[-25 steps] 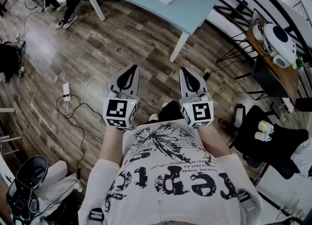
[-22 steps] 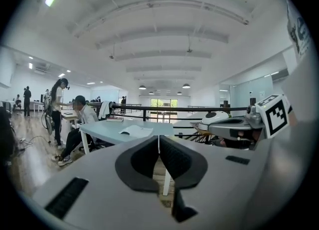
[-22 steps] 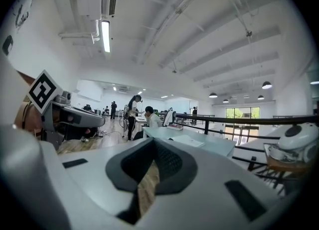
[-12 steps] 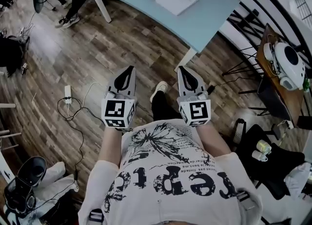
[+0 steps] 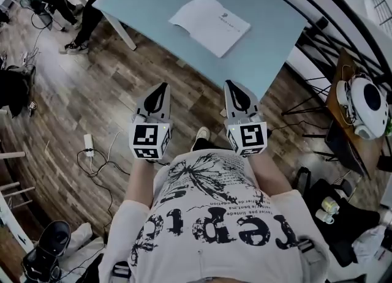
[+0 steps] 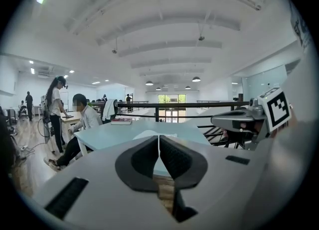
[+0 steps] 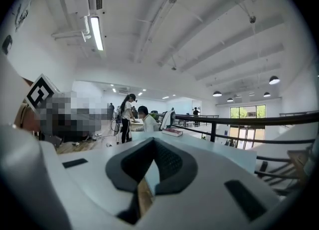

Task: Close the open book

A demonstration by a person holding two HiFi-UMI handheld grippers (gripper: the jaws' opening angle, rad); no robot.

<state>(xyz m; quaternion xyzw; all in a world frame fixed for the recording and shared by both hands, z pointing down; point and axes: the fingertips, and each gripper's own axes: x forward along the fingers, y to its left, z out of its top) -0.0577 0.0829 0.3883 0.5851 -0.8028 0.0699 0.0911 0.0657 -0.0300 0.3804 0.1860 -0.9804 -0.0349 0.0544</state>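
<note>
An open book (image 5: 209,24) with white pages lies flat on the light blue table (image 5: 269,37), ahead of me in the head view. My left gripper (image 5: 162,87) and right gripper (image 5: 233,84) are held side by side in front of my chest, over the wooden floor just short of the table's near edge. Both point towards the table and both are shut with nothing between their pads. In the left gripper view the book (image 6: 148,134) shows as a pale shape just above the left gripper (image 6: 159,139). The right gripper (image 7: 154,142) points level across the table (image 7: 219,152).
A white table leg (image 5: 122,29) stands at the near left corner. Cables and a power strip (image 5: 89,152) lie on the floor at left. A black railing (image 5: 318,37) and a side table with a white device (image 5: 362,104) are at right. People (image 6: 82,119) are at desks beyond.
I have walked towards the table: it and the open book have come nearer and lower in the head view. Both grippers keep the same shut pose in front of my chest.
</note>
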